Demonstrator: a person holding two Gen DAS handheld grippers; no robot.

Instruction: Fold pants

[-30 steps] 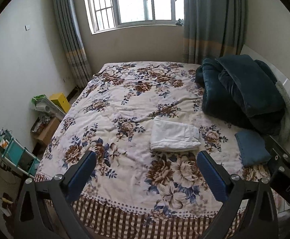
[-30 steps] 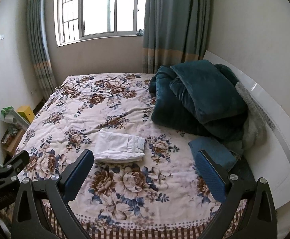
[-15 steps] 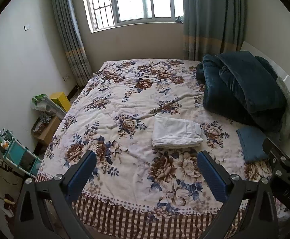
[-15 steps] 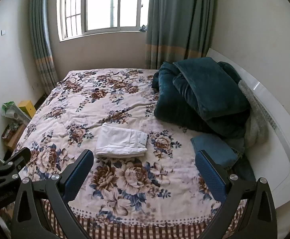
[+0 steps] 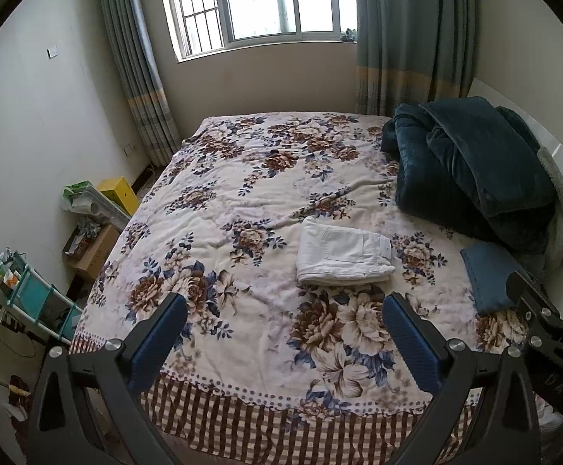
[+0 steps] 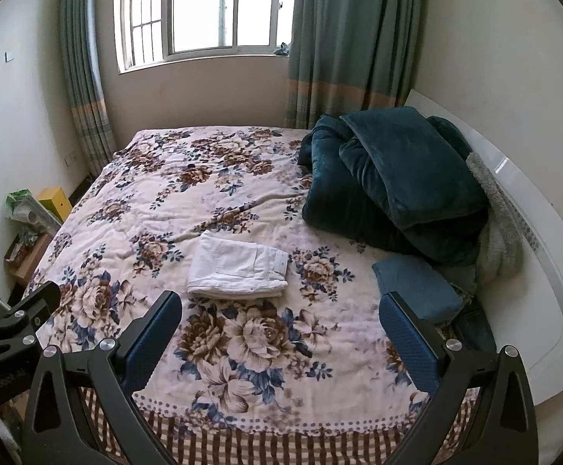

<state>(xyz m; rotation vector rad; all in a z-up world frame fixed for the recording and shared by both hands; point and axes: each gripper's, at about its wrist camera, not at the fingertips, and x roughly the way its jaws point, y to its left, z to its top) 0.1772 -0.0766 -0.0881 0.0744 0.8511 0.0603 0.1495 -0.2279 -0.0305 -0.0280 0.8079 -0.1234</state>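
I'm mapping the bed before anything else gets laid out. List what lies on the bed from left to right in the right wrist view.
folded white pants → small blue folded cloth → grey fuzzy blanket against the headboard.

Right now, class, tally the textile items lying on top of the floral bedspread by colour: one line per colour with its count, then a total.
White: 1, the folded pants
Dark teal: 1, the heaped blanket
Blue: 1, the flat folded cloth
Grey: 1, the fuzzy throw against the headboard
Total: 4
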